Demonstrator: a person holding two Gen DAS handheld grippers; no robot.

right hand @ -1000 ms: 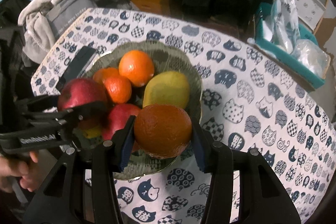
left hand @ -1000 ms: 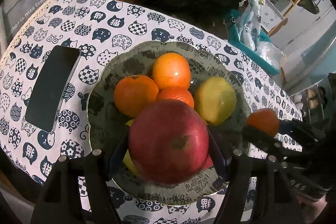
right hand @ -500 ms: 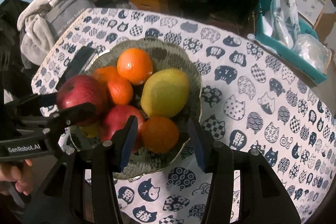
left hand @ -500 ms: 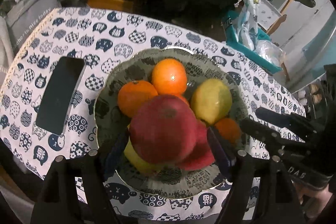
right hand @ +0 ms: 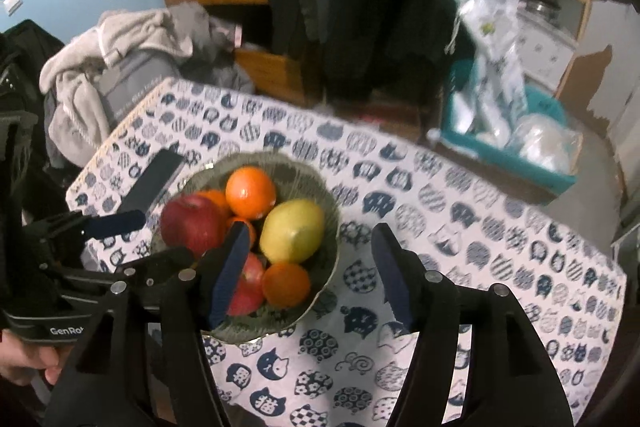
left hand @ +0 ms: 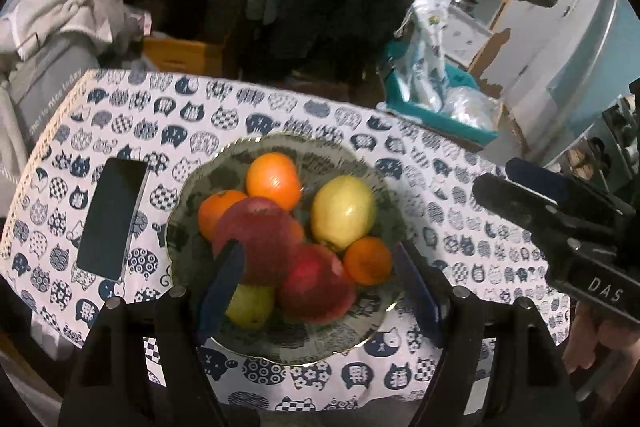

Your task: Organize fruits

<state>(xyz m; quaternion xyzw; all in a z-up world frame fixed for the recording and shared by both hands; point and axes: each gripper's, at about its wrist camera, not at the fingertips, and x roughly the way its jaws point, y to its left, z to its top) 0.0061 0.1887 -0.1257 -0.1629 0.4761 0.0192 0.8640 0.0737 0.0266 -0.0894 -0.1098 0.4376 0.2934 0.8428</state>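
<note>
Both fruits got let go since a sec ago: red apple and small orange now sit in the bowl w/ other oranges, a yellow-green fruit and a 2nd apple. Left gripper jaws released, nothing between. Right gripper jaws opening, also empty, above bowl's near edge. Bowl's mid-worktop on cat-print cloth; dark phone just beside it.

The left gripper hangs open above the bowl, holding nothing. Inside lie 2 red apples, 3 oranges and a yellow fruit
</note>
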